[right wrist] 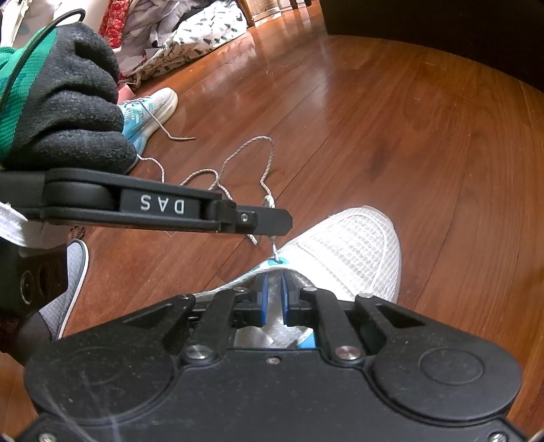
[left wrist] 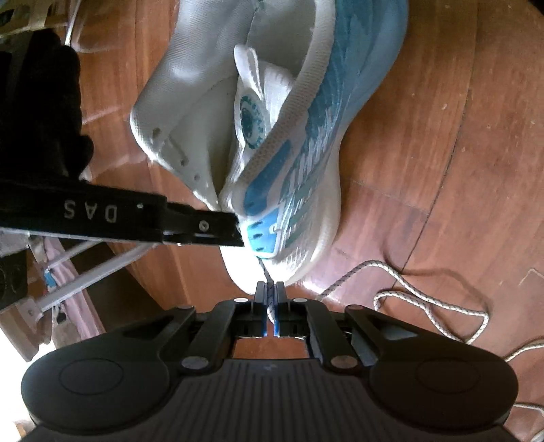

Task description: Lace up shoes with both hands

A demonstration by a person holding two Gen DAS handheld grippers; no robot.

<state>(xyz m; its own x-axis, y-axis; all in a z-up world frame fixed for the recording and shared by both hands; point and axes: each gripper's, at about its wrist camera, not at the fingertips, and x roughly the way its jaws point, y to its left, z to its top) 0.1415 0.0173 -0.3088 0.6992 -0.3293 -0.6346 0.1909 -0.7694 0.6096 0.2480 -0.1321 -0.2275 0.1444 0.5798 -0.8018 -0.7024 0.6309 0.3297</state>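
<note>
A white and blue sneaker (left wrist: 306, 142) lies on the wood floor, opening towards me; its mesh toe shows in the right wrist view (right wrist: 353, 251). My left gripper (left wrist: 269, 289) is shut on the speckled lace (left wrist: 268, 295) just below the lowest blue eyelet panel (left wrist: 261, 234); it shows from the side in the right wrist view (right wrist: 272, 219). The lace's loose part (left wrist: 425, 299) trails over the floor on the right. My right gripper (right wrist: 274, 277) is nearly closed around the shoe's eyelet edge; its fingers (left wrist: 217, 227) press the shoe's left side.
A second blue and white sneaker (right wrist: 149, 112) lies further off on the floor, with its own lace loose. A grey shoe (right wrist: 73, 272) sits at the left. Clothes and bags (right wrist: 190, 30) are piled at the back. A drying rack (left wrist: 85, 272) stands at the left.
</note>
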